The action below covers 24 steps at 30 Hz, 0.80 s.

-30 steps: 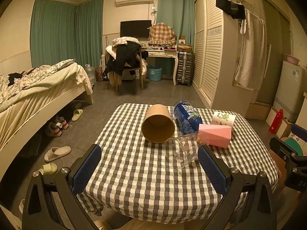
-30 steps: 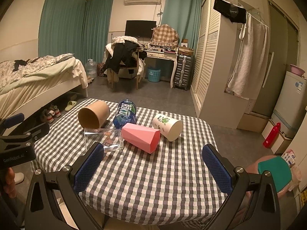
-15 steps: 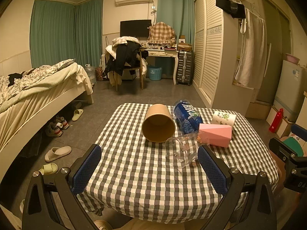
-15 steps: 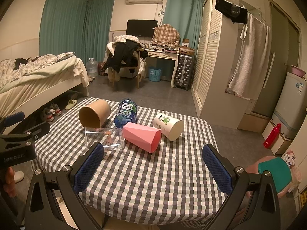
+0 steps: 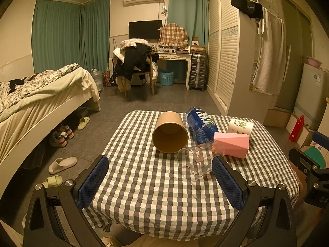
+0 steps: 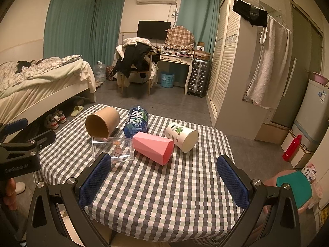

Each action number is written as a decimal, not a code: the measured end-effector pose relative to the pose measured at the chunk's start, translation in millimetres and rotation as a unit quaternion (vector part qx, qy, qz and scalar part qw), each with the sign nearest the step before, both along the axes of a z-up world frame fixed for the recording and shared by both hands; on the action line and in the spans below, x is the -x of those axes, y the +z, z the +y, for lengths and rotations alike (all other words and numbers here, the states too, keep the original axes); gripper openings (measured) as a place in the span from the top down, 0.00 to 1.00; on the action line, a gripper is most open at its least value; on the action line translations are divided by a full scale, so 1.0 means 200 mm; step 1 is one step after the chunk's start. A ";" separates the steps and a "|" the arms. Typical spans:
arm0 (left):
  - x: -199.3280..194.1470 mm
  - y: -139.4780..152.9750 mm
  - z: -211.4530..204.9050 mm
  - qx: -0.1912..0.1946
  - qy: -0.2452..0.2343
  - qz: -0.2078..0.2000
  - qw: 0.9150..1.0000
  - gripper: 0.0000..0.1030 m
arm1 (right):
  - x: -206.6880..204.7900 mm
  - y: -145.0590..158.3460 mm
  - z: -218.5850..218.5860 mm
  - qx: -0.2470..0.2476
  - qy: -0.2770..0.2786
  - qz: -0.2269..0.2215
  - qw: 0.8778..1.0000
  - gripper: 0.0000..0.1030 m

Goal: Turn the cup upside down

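Several cups lie on their sides on a checked table (image 5: 156, 189) (image 6: 164, 191): a brown paper cup (image 5: 170, 132) (image 6: 102, 123), a clear glass cup (image 5: 195, 162) (image 6: 115, 149), a pink faceted cup (image 5: 231, 145) (image 6: 153, 147), a white printed paper cup (image 5: 241, 126) (image 6: 182, 136) and a blue cup (image 5: 201, 126) (image 6: 136, 121). My left gripper (image 5: 160, 182) is open and empty above the table's near edge, the clear cup just beyond its right finger. My right gripper (image 6: 163, 180) is open and empty near the front edge, the pink cup ahead.
A bed (image 5: 37, 94) stands to the left with shoes and slippers (image 5: 61, 164) on the floor. A wardrobe (image 5: 232, 61) stands to the right, a chair with clothes (image 5: 135, 65) and a desk behind. A red bottle (image 6: 292, 148) stands on the floor at the right.
The right gripper's view has shifted slightly; the cups sit a little lower and closer in it. The left gripper and the cups have not moved.
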<state>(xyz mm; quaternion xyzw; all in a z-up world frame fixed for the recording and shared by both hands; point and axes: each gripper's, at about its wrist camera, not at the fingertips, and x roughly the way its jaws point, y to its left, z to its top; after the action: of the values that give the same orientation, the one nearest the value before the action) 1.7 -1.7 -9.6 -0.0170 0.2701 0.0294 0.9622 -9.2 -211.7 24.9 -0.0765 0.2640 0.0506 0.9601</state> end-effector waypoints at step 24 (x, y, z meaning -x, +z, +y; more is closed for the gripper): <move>-0.25 -0.02 0.13 0.005 0.019 0.040 0.999 0.00 | -0.49 0.02 0.08 0.150 0.128 0.070 0.978 0.00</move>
<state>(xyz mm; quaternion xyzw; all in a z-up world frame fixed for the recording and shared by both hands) 52.5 24.5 -12.9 -0.0261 0.3084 0.0471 0.9497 89.7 -195.5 28.2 -0.2493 0.3236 0.1377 0.9023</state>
